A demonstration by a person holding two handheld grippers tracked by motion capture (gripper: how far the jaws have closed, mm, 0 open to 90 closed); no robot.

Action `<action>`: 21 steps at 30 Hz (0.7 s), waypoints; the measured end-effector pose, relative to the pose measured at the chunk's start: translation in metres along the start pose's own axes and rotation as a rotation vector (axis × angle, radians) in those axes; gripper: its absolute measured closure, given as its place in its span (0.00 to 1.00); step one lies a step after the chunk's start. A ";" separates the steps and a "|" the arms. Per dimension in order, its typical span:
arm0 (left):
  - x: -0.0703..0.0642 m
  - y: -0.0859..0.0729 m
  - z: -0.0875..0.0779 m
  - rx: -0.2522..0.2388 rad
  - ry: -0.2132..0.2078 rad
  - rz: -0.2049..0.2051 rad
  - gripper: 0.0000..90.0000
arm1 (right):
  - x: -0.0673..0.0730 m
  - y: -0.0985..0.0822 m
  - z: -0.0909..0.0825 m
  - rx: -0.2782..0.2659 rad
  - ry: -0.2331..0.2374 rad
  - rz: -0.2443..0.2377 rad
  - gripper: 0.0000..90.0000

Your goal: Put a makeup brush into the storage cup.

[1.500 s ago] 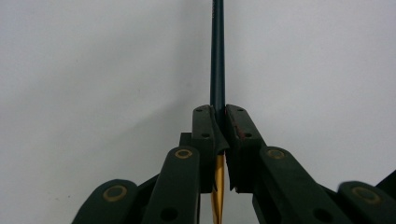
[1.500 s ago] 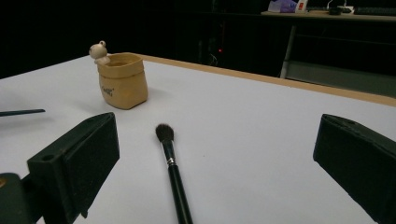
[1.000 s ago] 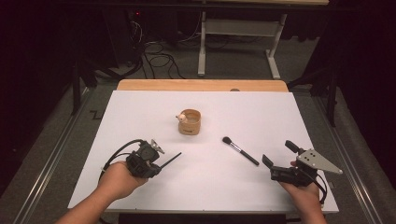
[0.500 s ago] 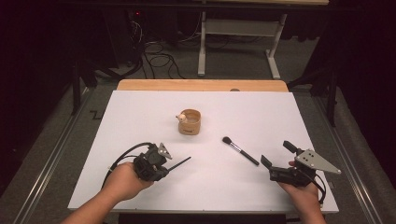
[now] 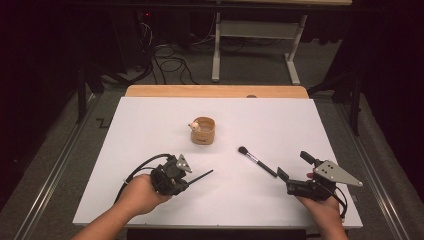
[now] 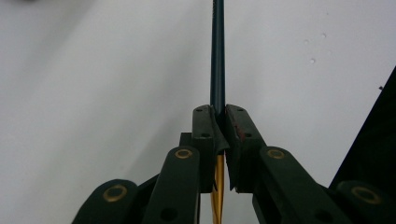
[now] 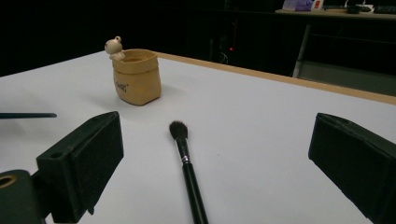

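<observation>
At 7 o'clock on the white table [image 5: 150, 125], your left gripper [image 5: 186, 181] is clamped on a thin dark pencil [image 5: 202, 176]. In the high view the pencil sticks out past the tips toward 2 o'clock, low over the table. In the left gripper view the jaws are pressed together on the pencil's [image 6: 217, 56] shaft; a yellow stretch shows below the pads, the dark stretch runs on ahead.

At 5 o'clock, your right gripper [image 5: 292, 167] has its jaws wide apart, nothing between the pads. It points toward 10 o'clock at the brush [image 5: 257, 161].

The brush lies flat just right of table centre, bristles toward 10 o'clock, handle end near the right gripper's tips. In the right gripper view the brush [image 7: 187, 163] lies between the two jaws, clear of both, bristles away from the camera.

The cup [image 5: 202, 131] stands upright at table centre, a small figure on its left rim. It is well apart from both grippers.
</observation>
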State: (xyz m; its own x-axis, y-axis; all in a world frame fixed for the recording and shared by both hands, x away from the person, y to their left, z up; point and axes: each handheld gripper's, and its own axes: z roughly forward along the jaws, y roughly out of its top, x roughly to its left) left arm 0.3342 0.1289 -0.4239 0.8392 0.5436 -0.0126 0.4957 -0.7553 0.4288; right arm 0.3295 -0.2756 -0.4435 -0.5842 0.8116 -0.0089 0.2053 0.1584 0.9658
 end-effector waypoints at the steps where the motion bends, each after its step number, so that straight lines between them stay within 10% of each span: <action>1: -0.001 0.001 0.000 0.005 -0.002 0.005 0.92 | 0.001 0.000 0.000 0.000 0.004 -0.002 0.04; 21: -0.008 0.017 0.009 -0.061 -0.071 0.044 0.92 | 0.032 0.007 0.013 0.058 0.140 -0.097 0.12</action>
State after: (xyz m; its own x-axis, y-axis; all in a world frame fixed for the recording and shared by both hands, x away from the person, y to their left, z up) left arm 0.3380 0.1085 -0.4241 0.8749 0.4811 -0.0556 0.4449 -0.7531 0.4847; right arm 0.3220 -0.2410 -0.4401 -0.7062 0.7054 -0.0615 0.1850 0.2676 0.9456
